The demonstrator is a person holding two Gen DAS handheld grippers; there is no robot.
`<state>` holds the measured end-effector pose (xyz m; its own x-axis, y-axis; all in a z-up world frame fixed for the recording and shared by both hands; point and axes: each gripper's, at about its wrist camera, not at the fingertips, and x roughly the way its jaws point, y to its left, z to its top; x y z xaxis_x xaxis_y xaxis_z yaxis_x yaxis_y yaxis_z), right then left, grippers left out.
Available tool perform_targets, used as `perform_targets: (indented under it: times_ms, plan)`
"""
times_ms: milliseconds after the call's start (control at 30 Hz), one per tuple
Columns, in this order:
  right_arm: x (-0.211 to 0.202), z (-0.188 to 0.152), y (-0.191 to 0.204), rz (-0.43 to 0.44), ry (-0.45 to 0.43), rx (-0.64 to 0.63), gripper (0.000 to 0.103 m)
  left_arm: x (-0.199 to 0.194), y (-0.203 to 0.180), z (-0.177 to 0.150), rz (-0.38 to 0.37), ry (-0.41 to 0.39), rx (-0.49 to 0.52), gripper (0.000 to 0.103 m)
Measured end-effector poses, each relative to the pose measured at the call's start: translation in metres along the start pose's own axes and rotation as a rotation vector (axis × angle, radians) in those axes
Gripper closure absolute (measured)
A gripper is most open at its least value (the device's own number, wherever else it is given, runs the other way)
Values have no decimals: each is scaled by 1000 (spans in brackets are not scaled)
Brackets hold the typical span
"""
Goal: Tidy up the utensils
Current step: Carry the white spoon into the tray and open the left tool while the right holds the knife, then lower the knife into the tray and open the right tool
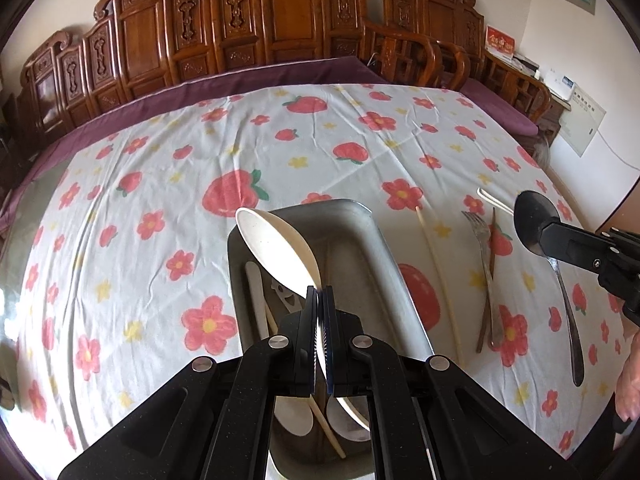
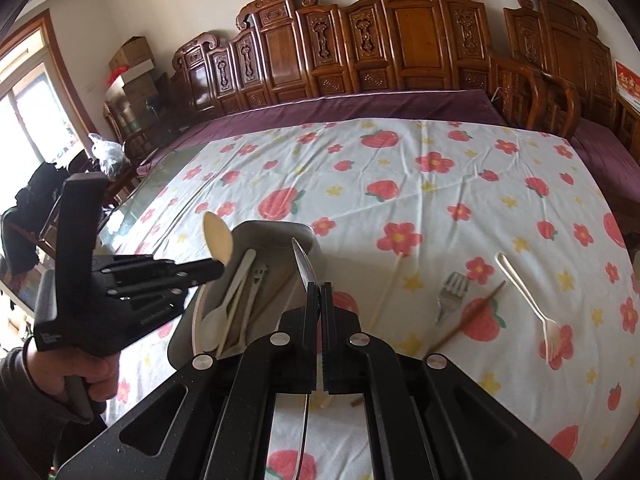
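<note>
My left gripper (image 1: 319,294) is shut on a cream plastic spoon (image 1: 276,250) and holds it tilted over the grey metal tray (image 1: 384,248). The tray holds white spoons and a chopstick (image 1: 326,426). My right gripper (image 2: 320,290) is shut on a metal spoon (image 2: 304,266) and holds it above the table, right of the tray (image 2: 276,228); it shows in the left wrist view (image 1: 536,220) too. On the cloth to the right lie a metal fork (image 2: 450,292), a brown chopstick (image 2: 468,316), a white plastic fork (image 2: 528,300) and a pale chopstick (image 2: 384,292).
The table carries a white cloth with red flowers and strawberries (image 1: 160,184). Carved wooden chairs (image 2: 392,32) stand along the far edge. A person's hand (image 2: 86,376) grips the left gripper's handle at the left.
</note>
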<state>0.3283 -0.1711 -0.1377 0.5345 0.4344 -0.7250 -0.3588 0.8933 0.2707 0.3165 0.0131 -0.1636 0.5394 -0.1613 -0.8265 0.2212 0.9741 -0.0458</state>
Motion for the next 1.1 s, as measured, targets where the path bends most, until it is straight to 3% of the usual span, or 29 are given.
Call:
perform_targets:
  times_ms: [200,267,433,600,967,1100]
  plan:
    - [12,6,9,4,7,-7,101,8,0,-3,-12,-3,10,100]
    - [16,6,11,3,11,-9,101,8,2,-5,-24,-9,0,91]
    - [27,9,18,4,19,-16,101,-2,8,-11,-14,-53,-18,81]
    - [42,15,30,19,18,-18,101,-13,30,-19,-23,-94,-90,80]
    - [90,17,61,64,57,-12,101,-28,68,-19,65,-141,-102,80]
    - [104,16,64,76,76,13,101,-36,76,-19,51,-153,-115,80]
